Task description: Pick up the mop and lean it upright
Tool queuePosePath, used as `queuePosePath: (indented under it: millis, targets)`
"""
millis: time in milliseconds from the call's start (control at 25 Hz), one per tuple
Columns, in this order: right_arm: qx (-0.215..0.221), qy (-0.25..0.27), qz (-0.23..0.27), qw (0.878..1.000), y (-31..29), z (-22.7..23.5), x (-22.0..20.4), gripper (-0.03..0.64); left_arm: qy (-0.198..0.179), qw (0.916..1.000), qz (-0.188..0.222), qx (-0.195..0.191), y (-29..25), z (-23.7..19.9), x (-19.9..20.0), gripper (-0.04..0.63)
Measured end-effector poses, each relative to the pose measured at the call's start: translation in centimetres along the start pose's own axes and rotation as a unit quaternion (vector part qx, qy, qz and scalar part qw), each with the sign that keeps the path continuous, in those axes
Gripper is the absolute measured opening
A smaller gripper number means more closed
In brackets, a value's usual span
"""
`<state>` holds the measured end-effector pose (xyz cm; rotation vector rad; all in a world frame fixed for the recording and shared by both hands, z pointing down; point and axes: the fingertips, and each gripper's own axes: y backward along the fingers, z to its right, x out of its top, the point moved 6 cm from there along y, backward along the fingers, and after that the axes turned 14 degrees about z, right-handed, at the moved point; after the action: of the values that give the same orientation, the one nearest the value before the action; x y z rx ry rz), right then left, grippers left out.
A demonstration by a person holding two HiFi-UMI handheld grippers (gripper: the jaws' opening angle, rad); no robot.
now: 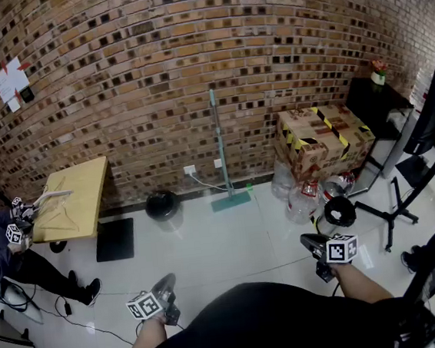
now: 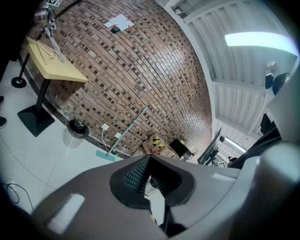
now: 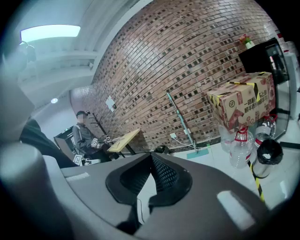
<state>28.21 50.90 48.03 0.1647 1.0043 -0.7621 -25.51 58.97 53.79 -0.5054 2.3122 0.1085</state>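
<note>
Mop (image 1: 220, 146) leans upright on the brick wall (image 1: 153, 76), task seemingly done; left gripper (image 1: 167, 284) and right gripper (image 1: 309, 240) hover clear, fingers clenched empty.

A wide stretch of white tile floor (image 1: 232, 237) lies open between the near side and the brick wall (image 1: 191, 72), free to pass through. At the wall the mop (image 1: 219, 142) stands upright, and a white cable (image 1: 205, 184) trails along the floor just left of its head. Farther left, a black waste bin (image 1: 162, 204) and the desk (image 1: 77, 193) with its black base plate (image 1: 115, 239) narrow the way. On the right, water bottles (image 1: 301, 197), a cardboard box (image 1: 324, 140) and a black tripod (image 1: 393, 203) crowd the floor.
</note>
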Motion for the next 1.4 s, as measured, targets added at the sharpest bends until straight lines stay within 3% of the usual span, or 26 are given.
queuePosePath:
  millis: [320, 640, 1400]
  targets:
    - [-0.003, -0.005, 0.005, 1.0, 0.6, 1.5, 0.2, 0.014, -0.012, 0.9999, -0.004, 0.008, -1.1, 0.1, -0.7, -0.006]
    - [0.001, -0.007, 0.011, 1.0, 2.6, 3.6, 1.7, 0.014, -0.017, 0.9999, 0.0, 0.002, -3.2, 3.3, -1.7, -0.006]
    - [0.009, -0.004, -0.004, 1.0, 9.3, 10.9, 3.3, 0.014, -0.016, 0.9991, -0.038, -0.005, -6.9, 11.8, -10.1, -0.006]
